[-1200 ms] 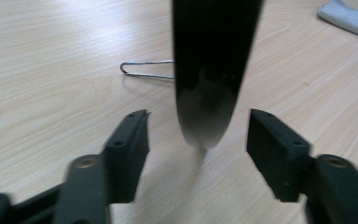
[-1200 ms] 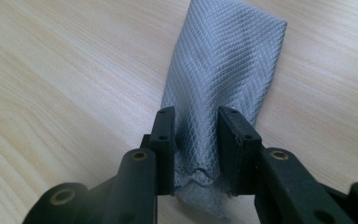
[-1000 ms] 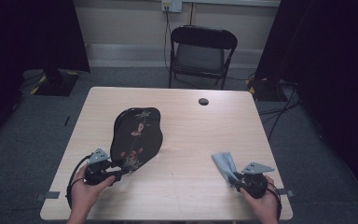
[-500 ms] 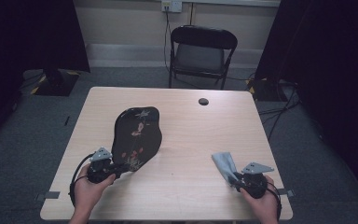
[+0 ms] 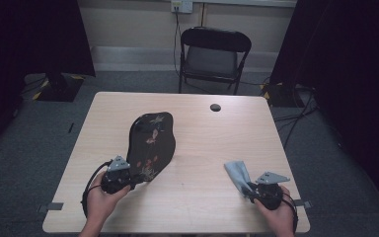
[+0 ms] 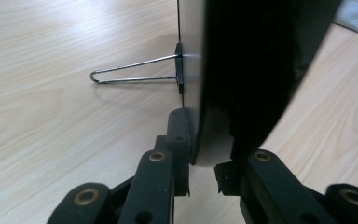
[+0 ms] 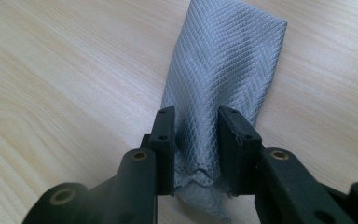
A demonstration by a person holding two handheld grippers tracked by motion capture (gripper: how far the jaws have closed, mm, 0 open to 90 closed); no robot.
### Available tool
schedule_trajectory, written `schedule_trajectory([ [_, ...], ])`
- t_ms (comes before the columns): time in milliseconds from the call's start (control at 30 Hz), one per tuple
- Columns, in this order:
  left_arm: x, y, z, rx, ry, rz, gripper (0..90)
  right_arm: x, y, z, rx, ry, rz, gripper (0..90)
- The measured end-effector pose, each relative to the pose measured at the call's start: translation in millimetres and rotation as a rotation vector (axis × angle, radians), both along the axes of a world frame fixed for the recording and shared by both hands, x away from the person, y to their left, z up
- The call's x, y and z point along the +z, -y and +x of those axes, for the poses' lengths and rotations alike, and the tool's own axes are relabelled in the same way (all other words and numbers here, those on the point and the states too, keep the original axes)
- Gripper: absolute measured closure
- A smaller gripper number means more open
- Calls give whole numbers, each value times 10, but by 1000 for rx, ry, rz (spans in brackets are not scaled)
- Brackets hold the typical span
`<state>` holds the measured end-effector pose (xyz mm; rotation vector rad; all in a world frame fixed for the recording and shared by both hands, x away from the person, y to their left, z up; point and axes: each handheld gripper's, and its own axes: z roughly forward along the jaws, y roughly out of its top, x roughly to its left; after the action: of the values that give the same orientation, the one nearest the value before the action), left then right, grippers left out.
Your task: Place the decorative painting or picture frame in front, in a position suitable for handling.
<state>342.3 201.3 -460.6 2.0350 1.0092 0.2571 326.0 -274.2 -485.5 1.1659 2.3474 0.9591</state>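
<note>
Between the left gripper's just-closed jaws sits the near edge of the black lacquered tray, tilted up, while the right gripper pinches a grey cloth ahead of it, so wiping looks next, needing a steady hold.

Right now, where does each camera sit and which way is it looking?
High view: above the near table edge, facing forward and down on the table; both forearms enter from below.
Left gripper view: rides the left gripper, looking along its jaws shut on the black tray.
Right gripper view: rides the right gripper, looking along its jaws shut on the grey cloth.
Shared: high and right views both show the cloth.
</note>
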Motion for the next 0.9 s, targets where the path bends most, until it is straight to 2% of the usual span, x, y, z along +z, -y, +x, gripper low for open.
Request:
schedule_trajectory([
  [267, 4, 228, 9, -86, 0, 5, 787, -6, -8, 0, 0, -1, 11, 683],
  [400, 13, 349, 25, -111, -3, 12, 787, -4, -16, 9, 4, -6, 12, 683],
  [567, 10, 427, 65, -112, -7, 7, 787, -5, -31, 7, 8, 1, 6, 675],
  [667, 12, 420, 78, -106, -17, 4, 785, 4, -31, 7, 2, -6, 11, 608],
  [833, 18, 408, 71, -96, -23, -3, 782, 75, -22, 2, -9, 13, 24, 566],
  [900, 34, 384, 68, -91, -28, -14, 742, 112, -16, 14, -30, 18, 28, 531],
])
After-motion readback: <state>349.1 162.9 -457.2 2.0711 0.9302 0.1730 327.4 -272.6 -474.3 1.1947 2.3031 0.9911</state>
